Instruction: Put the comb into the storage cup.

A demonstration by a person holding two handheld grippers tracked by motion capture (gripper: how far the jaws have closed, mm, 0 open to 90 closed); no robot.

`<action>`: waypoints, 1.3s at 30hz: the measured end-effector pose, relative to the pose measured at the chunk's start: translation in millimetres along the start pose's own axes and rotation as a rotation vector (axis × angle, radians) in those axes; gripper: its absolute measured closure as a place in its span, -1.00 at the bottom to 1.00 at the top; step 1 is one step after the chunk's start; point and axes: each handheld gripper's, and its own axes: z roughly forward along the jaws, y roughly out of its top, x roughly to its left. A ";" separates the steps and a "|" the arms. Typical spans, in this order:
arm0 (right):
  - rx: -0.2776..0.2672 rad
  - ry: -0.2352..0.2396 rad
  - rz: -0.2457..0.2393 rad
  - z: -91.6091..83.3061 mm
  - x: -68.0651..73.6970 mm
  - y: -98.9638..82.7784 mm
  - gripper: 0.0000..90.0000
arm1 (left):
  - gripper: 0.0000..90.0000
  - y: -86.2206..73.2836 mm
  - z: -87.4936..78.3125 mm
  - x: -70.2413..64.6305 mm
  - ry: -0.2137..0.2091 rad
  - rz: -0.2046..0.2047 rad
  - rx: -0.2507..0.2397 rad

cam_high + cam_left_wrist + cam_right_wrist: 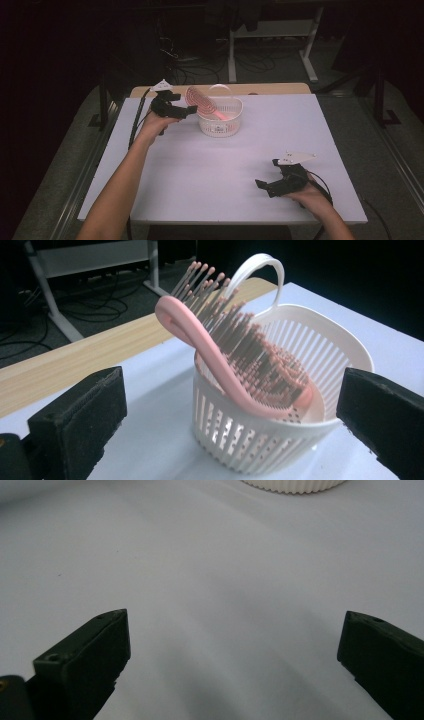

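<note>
A pink hairbrush stands tilted in a white slotted basket at the far middle of the white table. Its handle end rests at the basket's bottom and its bristled head sticks out above the rim. The basket's white loop handle rises behind the brush. My left gripper hovers just left of the basket, open, with nothing between its pads. My right gripper rests low over the table's near right part, open and empty.
A wooden strip runs along the table's far edge. Behind it are white frame legs and cables on the dark floor. The basket's base lies far ahead of the right gripper across bare table.
</note>
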 end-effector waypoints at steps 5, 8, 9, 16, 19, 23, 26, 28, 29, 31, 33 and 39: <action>0.000 -0.006 -0.006 0.5 1.4 2.4 -0.99 | -1.00 -2.9 -11.1 -2.8 0.008 0.021 0.014; 0.003 -0.007 -0.007 0.9 2.4 2.9 -0.99 | -1.00 -4.9 -19.1 -5.4 0.002 0.029 0.018; 0.000 -0.007 -0.008 0.8 2.7 3.2 -0.99 | -1.00 -5.5 -21.9 -6.6 -0.002 0.031 0.019; 0.003 -0.007 -0.011 1.4 3.6 3.1 -0.99 | -1.00 -10.2 -39.5 -13.4 -0.023 0.038 0.031; 0.005 -0.009 -0.011 1.0 3.5 3.0 -0.99 | -1.00 -14.0 -44.9 -18.3 -0.034 0.044 0.042; 0.003 -0.012 -0.012 0.1 4.0 2.8 -0.99 | -1.00 -20.4 -51.0 -24.4 -0.046 0.050 0.043; 0.004 -0.014 -0.015 0.0 4.5 2.8 -0.99 | -1.00 -26.3 -54.1 -28.0 -0.050 0.047 0.047; 0.004 -0.015 -0.015 -0.1 4.8 3.0 -0.99 | -1.00 -30.3 -56.0 -30.4 -0.058 0.047 0.050; 0.003 -0.015 -0.015 -0.1 4.9 3.1 -0.99 | -1.00 -32.2 -56.9 -31.7 -0.060 0.047 0.049; 0.003 -0.015 -0.014 0.0 5.0 3.1 -0.99 | -0.99 -36.4 -58.6 -34.3 -0.067 0.045 0.046; 0.004 -0.016 -0.015 0.1 4.8 3.0 -0.99 | -0.99 -41.3 -59.2 -37.1 -0.074 0.042 0.043; 0.001 -0.018 -0.013 -0.5 3.6 2.9 -0.99 | -0.99 -54.6 -60.2 -44.1 -0.084 0.051 0.065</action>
